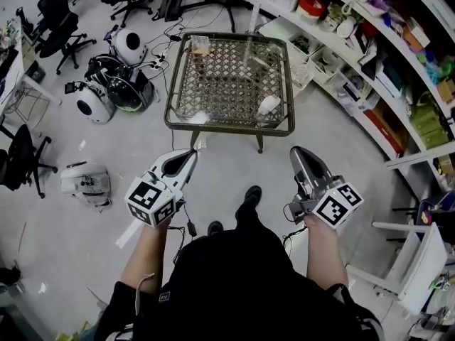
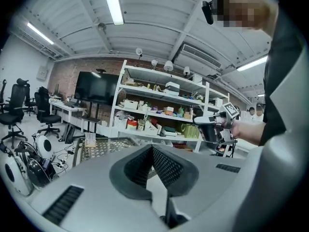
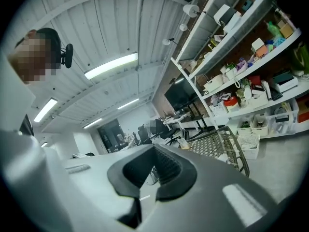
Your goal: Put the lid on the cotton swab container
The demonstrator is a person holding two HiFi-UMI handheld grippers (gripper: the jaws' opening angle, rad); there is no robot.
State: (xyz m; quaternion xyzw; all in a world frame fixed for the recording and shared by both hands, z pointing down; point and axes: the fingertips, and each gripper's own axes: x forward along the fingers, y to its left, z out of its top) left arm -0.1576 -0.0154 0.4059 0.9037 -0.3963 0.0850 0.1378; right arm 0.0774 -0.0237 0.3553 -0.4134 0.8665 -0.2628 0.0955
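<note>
both grippers are held low in front of the body, well short of the table (image 1: 229, 129) and pointed toward it. left gripper (image 1: 190, 155): in the left gripper view the jaws are seen closed tip to tip, nothing betw them. right gripper (image 1: 298, 152): same, jaws are pressed together in the right gripper view w/ nothing held. the right gripper is also caught in the left gripper view, out to the side at about the same height, gripped by a hand (image 2: 241, 129).

the table is a low lattice-top one w/ a dark frame. a small clear container (image 1: 201, 45) is stood upright near its far left corner; contents can't be made out. a white rounded item (image 1: 269, 105) is laid near the near right edge, well apart from the container; whether it's the lid can't be told. neither is touched by a gripper. the container is picked up in the left gripper view too (image 2: 90, 139), on the table past the closed jaws.

shelves (image 1: 398, 55) packed w/ boxes and misc. items are run along the right side of the room. white round devices (image 1: 94, 102) and cables are scattered on the floor left of the table, w/ office chairs (image 1: 57, 20) beyond. black shoes (image 1: 249, 196) are seen betw the grippers.
</note>
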